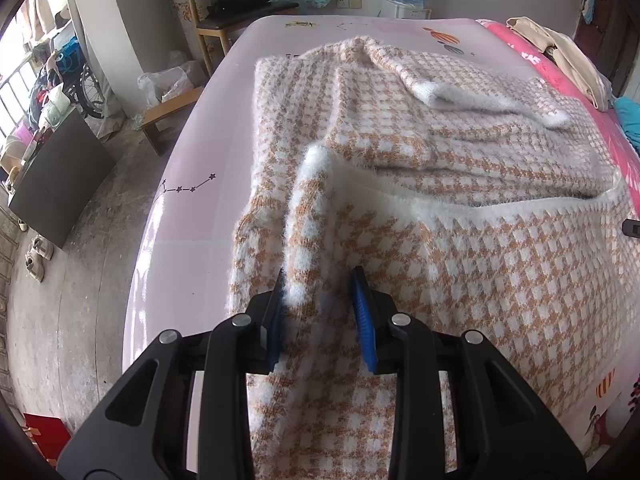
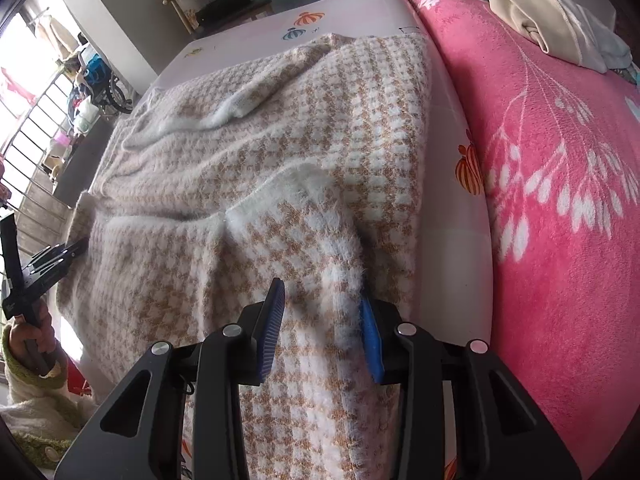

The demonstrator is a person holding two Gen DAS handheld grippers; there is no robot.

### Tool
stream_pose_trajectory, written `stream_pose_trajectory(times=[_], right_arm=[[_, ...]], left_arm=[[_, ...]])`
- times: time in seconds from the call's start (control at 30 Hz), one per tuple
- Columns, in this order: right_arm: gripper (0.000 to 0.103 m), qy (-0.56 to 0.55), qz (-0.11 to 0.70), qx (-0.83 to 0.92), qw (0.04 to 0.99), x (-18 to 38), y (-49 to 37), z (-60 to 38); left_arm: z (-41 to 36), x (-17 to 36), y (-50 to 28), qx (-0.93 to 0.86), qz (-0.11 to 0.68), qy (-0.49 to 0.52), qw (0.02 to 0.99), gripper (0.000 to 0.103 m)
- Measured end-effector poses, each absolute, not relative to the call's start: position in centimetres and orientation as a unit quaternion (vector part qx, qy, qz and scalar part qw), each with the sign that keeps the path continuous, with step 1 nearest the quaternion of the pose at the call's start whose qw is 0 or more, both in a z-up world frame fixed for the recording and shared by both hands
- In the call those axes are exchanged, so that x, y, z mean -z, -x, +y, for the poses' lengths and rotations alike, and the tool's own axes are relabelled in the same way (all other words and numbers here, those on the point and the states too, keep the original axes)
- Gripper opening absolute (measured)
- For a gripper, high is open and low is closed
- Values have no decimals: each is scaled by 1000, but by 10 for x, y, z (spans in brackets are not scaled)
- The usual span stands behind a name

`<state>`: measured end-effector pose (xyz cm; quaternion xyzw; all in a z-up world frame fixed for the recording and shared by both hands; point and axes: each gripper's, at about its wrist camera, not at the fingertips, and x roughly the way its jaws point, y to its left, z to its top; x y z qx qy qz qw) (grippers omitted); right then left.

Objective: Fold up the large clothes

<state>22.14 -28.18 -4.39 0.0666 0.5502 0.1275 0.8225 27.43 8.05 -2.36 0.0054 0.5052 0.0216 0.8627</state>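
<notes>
A fluffy tan-and-white houndstooth sweater (image 1: 440,152) lies spread on the pale pink bed (image 1: 192,184), both sleeves folded across its body. Its near part is folded up over the rest. My left gripper (image 1: 318,286) stands open at the sweater's left near corner, with a raised fold of knit between its blue pads (image 1: 362,320). In the right wrist view the same sweater (image 2: 260,152) fills the middle. My right gripper (image 2: 322,300) stands open at the right near corner, a ridge of knit between its fingers. The left gripper also shows in the right wrist view (image 2: 52,260), at the far left.
A pink floral blanket (image 2: 560,200) covers the bed's right side, with cream clothes (image 2: 532,4) piled at its far end. A wooden chair (image 1: 236,12) with dark clothing stands past the bed's far left corner. A low wooden stool (image 1: 168,116) and a dark box (image 1: 60,176) stand on the floor left.
</notes>
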Motion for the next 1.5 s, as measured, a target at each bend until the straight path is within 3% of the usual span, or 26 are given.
stream_pose_trajectory(times=[0.5,0.73,1.5], right_arm=[[27,29,546,-83,833,38,-219,-251],[12,71,529,-71,843,34,-217,-238],[11,101,487,-38,867,36,-201,-230]], left_arm=[[81,24,-274,-20,506,-1,863,29],[80,24,-274,-22,505,-3,863,29],[77,23,-278,-18,508,-25,861,29]])
